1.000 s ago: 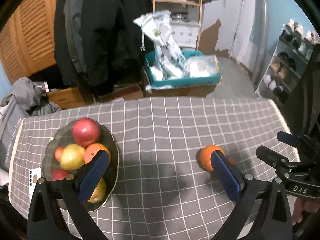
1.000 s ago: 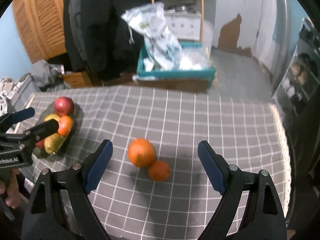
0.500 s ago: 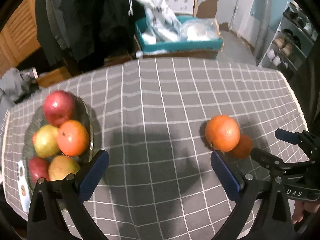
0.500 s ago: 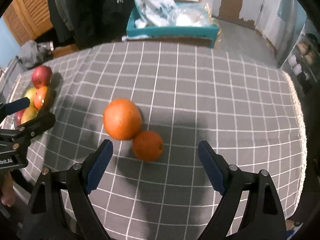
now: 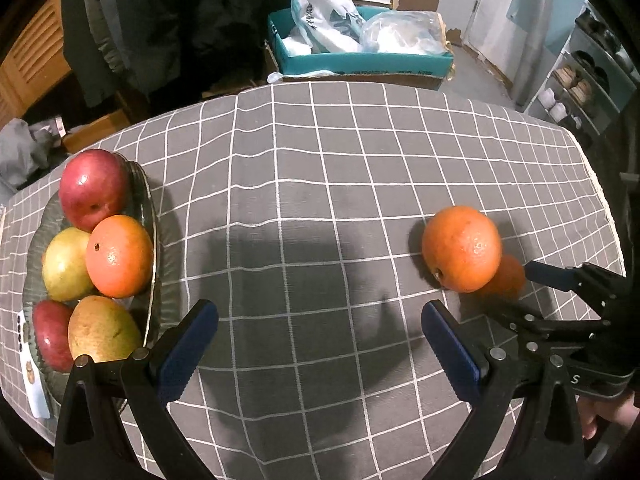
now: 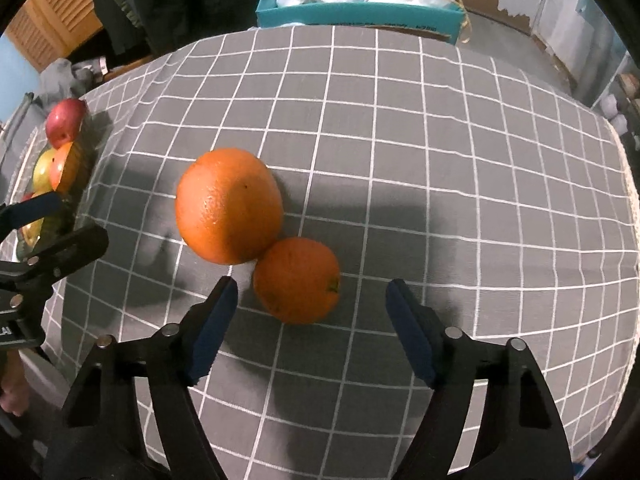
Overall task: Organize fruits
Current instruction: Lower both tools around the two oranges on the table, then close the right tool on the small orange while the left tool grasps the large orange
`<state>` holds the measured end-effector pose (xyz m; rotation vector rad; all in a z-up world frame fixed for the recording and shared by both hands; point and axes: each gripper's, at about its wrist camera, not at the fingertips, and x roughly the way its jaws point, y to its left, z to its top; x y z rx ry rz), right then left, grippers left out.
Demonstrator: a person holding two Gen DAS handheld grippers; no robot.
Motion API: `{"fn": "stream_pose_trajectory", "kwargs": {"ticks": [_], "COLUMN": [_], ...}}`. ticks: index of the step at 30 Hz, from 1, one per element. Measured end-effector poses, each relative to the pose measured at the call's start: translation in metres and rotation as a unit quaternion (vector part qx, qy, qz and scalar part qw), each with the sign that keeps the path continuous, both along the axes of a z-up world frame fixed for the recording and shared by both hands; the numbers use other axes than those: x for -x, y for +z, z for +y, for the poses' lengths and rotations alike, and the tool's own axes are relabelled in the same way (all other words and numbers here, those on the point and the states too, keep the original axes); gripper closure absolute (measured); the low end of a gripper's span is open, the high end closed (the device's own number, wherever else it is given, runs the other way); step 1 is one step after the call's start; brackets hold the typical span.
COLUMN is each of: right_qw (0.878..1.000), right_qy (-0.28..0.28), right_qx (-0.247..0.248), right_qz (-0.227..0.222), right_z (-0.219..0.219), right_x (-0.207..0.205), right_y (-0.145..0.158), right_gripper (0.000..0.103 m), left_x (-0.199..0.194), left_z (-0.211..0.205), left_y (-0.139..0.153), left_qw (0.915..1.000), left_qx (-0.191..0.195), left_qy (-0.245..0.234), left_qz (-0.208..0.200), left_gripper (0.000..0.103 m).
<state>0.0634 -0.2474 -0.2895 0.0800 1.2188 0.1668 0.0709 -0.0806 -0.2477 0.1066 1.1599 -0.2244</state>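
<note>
Two oranges lie touching on the grey checked tablecloth (image 6: 440, 160): a big orange (image 6: 228, 206) and a small orange (image 6: 296, 280) nearer me. My right gripper (image 6: 310, 300) hangs just above the small orange. Its jaws are closing, the fruit sits at their tips, and the pads stand clear of it. In the left wrist view the big orange (image 5: 460, 248) hides most of the small one (image 5: 510, 278). My left gripper (image 5: 318, 316) is open over bare cloth, with nothing between its fingers. At the left stands a glass bowl (image 5: 150, 216) with a red apple (image 5: 94, 190), an orange (image 5: 119, 256) and several other fruits.
A white phone-like object (image 5: 30, 372) lies left of the bowl. Beyond the table's far edge stand a teal box of plastic bags (image 5: 360, 60), hanging dark coats (image 5: 180, 20) and a shoe rack (image 5: 580, 80). The cloth's fringed right edge (image 6: 630, 208) is near the oranges.
Both grippers have sunk toward the table and tipped further down, so the fruit looms larger. The right gripper's jaws have narrowed at the small orange.
</note>
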Motion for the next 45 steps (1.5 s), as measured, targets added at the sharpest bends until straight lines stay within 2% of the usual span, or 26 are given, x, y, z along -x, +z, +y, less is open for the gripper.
{"fn": "stream_pose_trajectory", "kwargs": {"ticks": [2, 6, 7, 15, 20, 25, 27, 29, 32, 45], "right_qw": [1.0, 1.0, 1.0, 1.0, 0.999, 0.996, 0.996, 0.996, 0.996, 0.995], "right_qy": [0.003, 0.013, 0.014, -0.002, -0.044, -0.091, -0.088, -0.086, -0.08, -0.091], "right_qx": [-0.005, -0.012, -0.015, -0.002, 0.009, -0.001, -0.017, -0.005, -0.028, -0.021], "right_qz": [0.003, 0.01, 0.01, -0.003, -0.015, -0.02, -0.023, -0.023, -0.02, -0.028], "right_z": [-0.001, 0.002, 0.002, -0.01, -0.033, -0.062, -0.066, -0.067, -0.066, -0.075], "right_x": [-0.001, -0.001, -0.001, 0.005, 0.007, 0.008, 0.007, 0.008, 0.007, 0.006], "right_y": [-0.002, -0.007, -0.007, 0.002, 0.008, 0.009, 0.008, 0.008, 0.003, 0.007], "right_gripper": [0.035, 0.058, 0.058, 0.06, 0.06, 0.06, 0.06, 0.06, 0.06, 0.06], "left_x": [-0.001, -0.003, -0.003, -0.004, -0.007, -0.008, -0.008, -0.007, -0.007, -0.015], "left_z": [-0.001, -0.006, -0.008, -0.021, -0.034, -0.054, -0.062, -0.067, -0.071, -0.082], "left_y": [0.0, 0.001, 0.001, 0.005, 0.004, 0.002, -0.001, -0.003, -0.004, -0.008], "left_qw": [1.0, 0.9999, 0.9999, 0.9995, 0.9986, 0.9975, 0.9973, 0.9972, 0.997, 0.9968], "left_qx": [0.001, 0.008, 0.009, 0.022, 0.042, 0.051, 0.044, 0.04, 0.039, 0.042], "left_qy": [-0.001, -0.007, -0.008, -0.023, -0.031, -0.047, -0.056, -0.061, -0.064, -0.065], "left_qz": [0.0, 0.001, 0.001, 0.001, 0.01, 0.014, 0.015, 0.016, 0.017, 0.02], "left_gripper": [0.001, 0.001, 0.001, 0.001, 0.001, 0.001, 0.001, 0.001, 0.001, 0.001]}}
